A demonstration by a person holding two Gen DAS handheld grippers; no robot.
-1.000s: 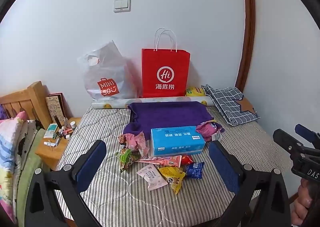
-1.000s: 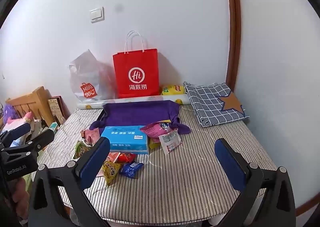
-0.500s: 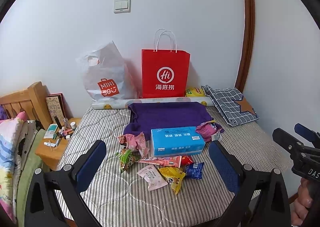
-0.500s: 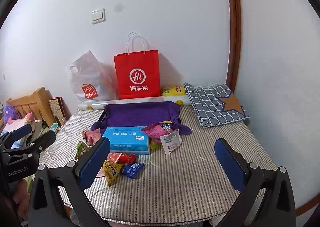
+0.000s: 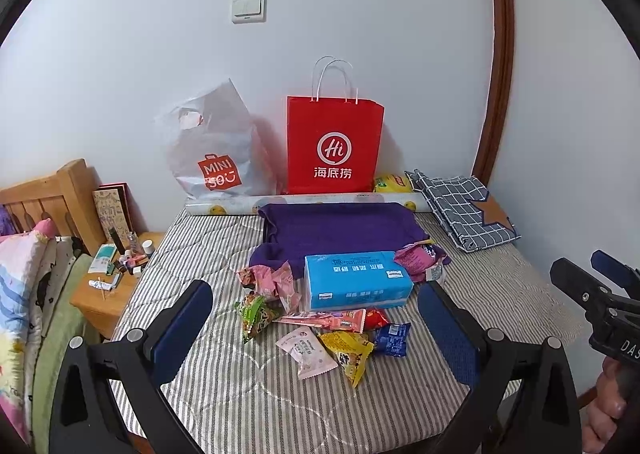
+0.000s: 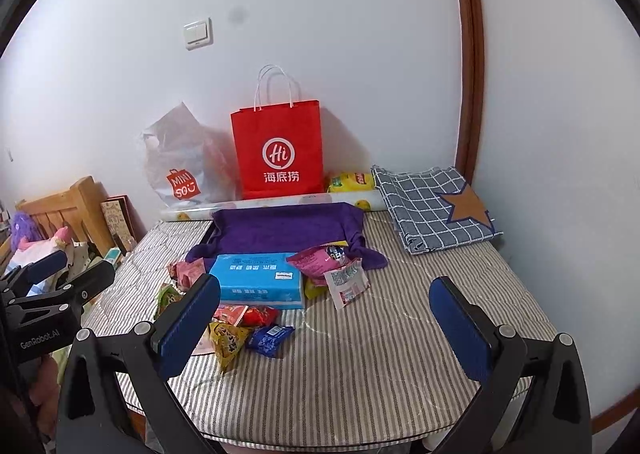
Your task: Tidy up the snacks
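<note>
Left wrist view shows our left gripper (image 5: 316,330) with its two blue pads spread wide and nothing between them. Our right gripper (image 6: 324,318) is spread wide too and holds nothing. We hold both up in the air at the near edge of the bed (image 5: 200,394), well apart from the snacks (image 5: 332,330), so we think we are only looking and picking what to take first. No snack looks sorted yet.

We see the snacks lie in a messy pile near the middle of the bed, on the striped cover. A blue tissue box (image 5: 356,280) sits among them. Just in front of it lie a yellow packet (image 5: 348,350), a small blue packet (image 5: 392,338), a pale pink packet (image 5: 306,350), a red one (image 5: 376,318) and a green one (image 5: 256,312). A pink packet (image 5: 270,278) lies at the left of the box, and a dark pink bag (image 6: 320,260) leans on its right side, next to a flat white and red packet (image 6: 348,282). They are soft and crinkly, and some lie over each other, so we guess we must pinch one at a time.

A purple cloth (image 5: 340,230) is spread behind the box. At the far edge, by the wall, stand a red paper bag (image 5: 334,146) and a grey plastic bag (image 5: 212,150). We guess the snacks could go in one of these.
</note>
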